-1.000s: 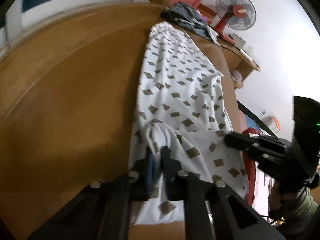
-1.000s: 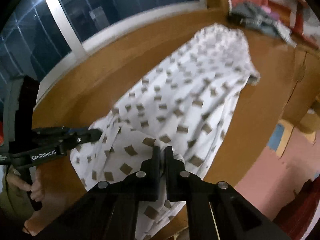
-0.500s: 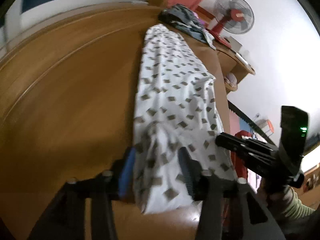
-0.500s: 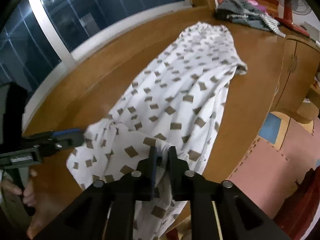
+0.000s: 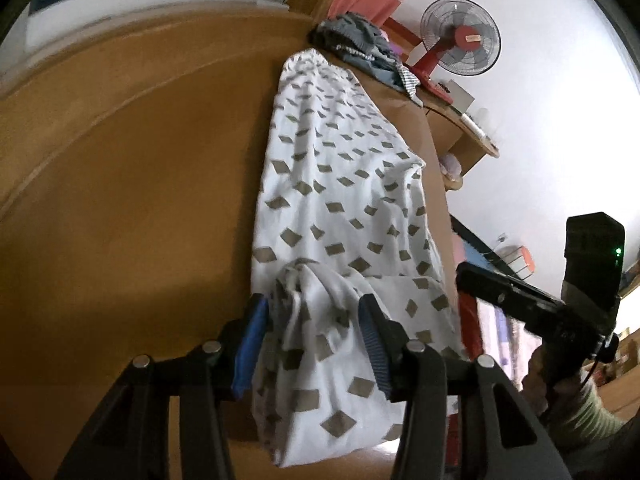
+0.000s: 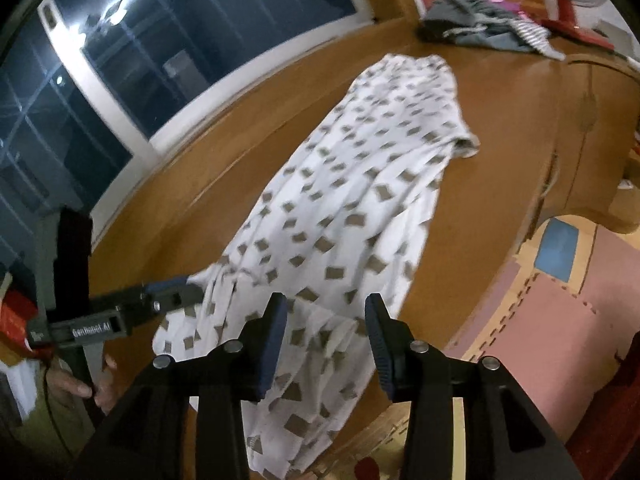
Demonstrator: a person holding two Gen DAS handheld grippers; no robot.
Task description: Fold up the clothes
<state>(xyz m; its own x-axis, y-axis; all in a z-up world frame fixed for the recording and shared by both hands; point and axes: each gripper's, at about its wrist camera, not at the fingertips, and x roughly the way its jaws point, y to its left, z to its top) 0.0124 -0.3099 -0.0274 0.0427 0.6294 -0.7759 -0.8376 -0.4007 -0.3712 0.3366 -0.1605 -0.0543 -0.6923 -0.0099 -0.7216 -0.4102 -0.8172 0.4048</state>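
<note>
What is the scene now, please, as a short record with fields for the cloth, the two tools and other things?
cloth: white garment with brown diamond print, stretched long on the wooden table; near end hangs over the edge
left tool: open, fingers on both sides of the bunched near end
right tool: open, over the same end, not gripping
other clothes: grey pile at the far end of the table
fan: red, behind the pile
</note>
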